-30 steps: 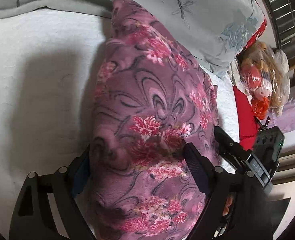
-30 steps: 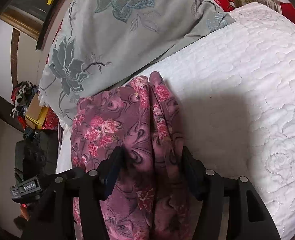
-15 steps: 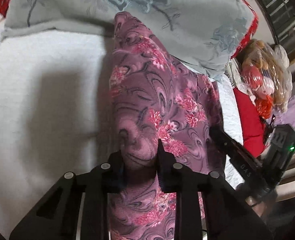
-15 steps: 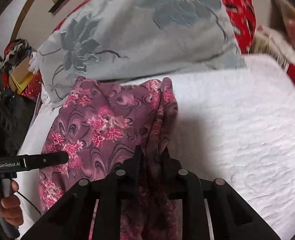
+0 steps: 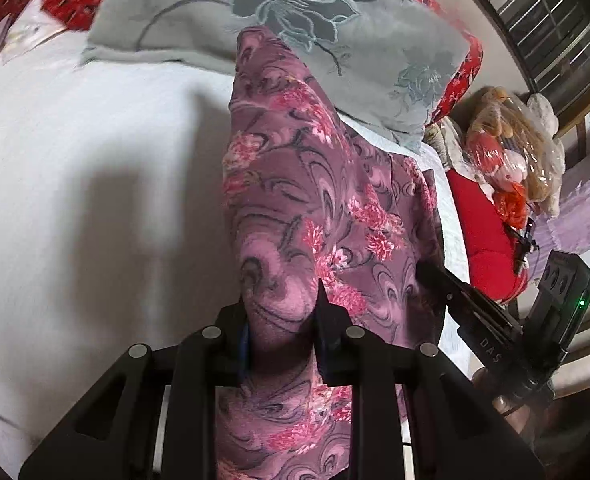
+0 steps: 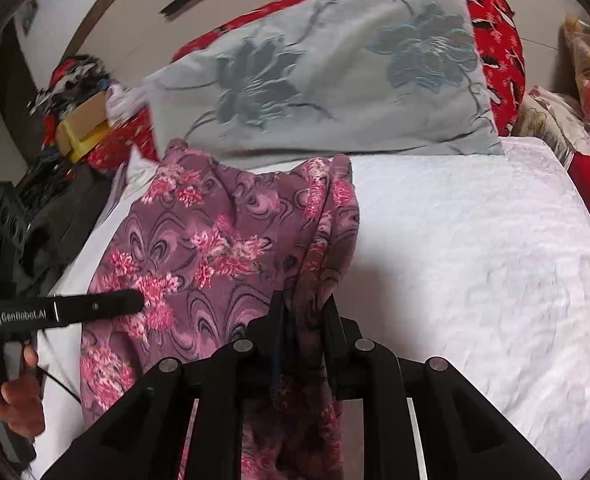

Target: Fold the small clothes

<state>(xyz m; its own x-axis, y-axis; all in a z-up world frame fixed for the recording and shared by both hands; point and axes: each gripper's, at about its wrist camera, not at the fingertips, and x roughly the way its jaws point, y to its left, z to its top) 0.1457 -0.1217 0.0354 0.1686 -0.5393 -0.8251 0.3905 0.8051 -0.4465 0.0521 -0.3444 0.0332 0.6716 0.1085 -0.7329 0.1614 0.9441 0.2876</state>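
Note:
A purple garment with pink flowers (image 5: 315, 208) lies lengthwise on the white quilted bed (image 5: 75, 184), its far end against a grey flowered pillow (image 5: 295, 20). My left gripper (image 5: 281, 316) is shut on the garment's near edge, cloth bunched between its jaws. My right gripper (image 6: 305, 312) is shut on the garment (image 6: 215, 240) at its other near corner, along the folded right edge. Each gripper shows from the side in the other's view: the right one (image 5: 475, 320), the left one (image 6: 75, 310).
A red cushion (image 5: 483, 232) and plastic-wrapped stuffed toys (image 5: 511, 152) lie at the bed's right. A red patterned quilt (image 6: 499, 48) sits behind the pillow. Boxes and clutter (image 6: 79, 120) are piled at the bed's left. White bedding (image 6: 475, 260) stretches right of the garment.
Both grippers went from open around the garment's near edge to shut on it. Both views have since risen, with the cloth lifted and more of the pillow and room showing.

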